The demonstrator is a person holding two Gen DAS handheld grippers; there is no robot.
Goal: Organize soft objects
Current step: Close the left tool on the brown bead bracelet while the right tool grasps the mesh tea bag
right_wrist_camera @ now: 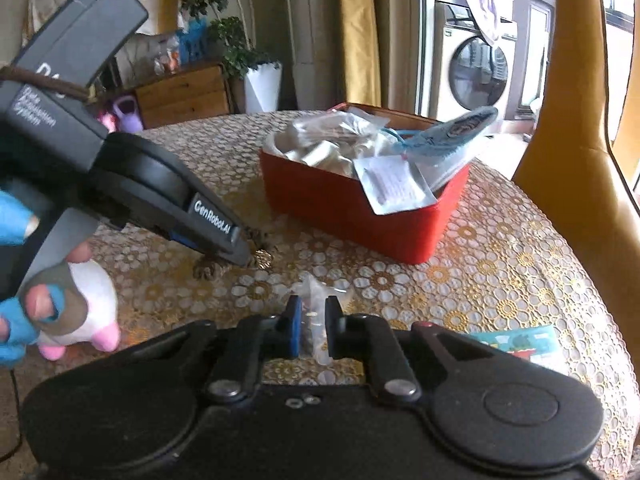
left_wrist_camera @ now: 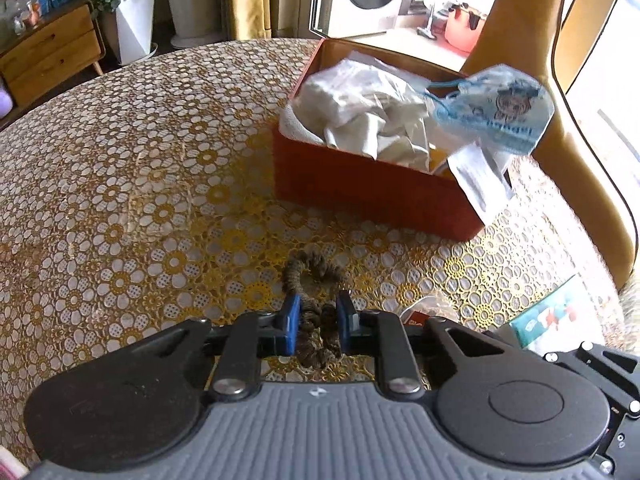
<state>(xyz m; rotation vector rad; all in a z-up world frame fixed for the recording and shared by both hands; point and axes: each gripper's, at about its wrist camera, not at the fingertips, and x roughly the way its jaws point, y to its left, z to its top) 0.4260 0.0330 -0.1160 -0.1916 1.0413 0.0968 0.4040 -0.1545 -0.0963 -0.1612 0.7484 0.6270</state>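
Your left hand-held gripper point(left_wrist_camera: 316, 320) is clamped on the brown scrunchie point(left_wrist_camera: 314, 280), which lies on the patterned surface point(left_wrist_camera: 120, 200). Your right hand-held gripper point(right_wrist_camera: 313, 326) pinches a clear plastic packet point(right_wrist_camera: 316, 292). Beyond: red box point(left_wrist_camera: 360, 188) stuffed with white cloths point(left_wrist_camera: 368, 108), blue face mask point(left_wrist_camera: 500, 108) at its far corner.

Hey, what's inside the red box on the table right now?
The red box is filled with crumpled white cloth or bags. A light blue face mask lies on top at one end, with a white packet hanging over the rim. Whatever is beneath is covered.
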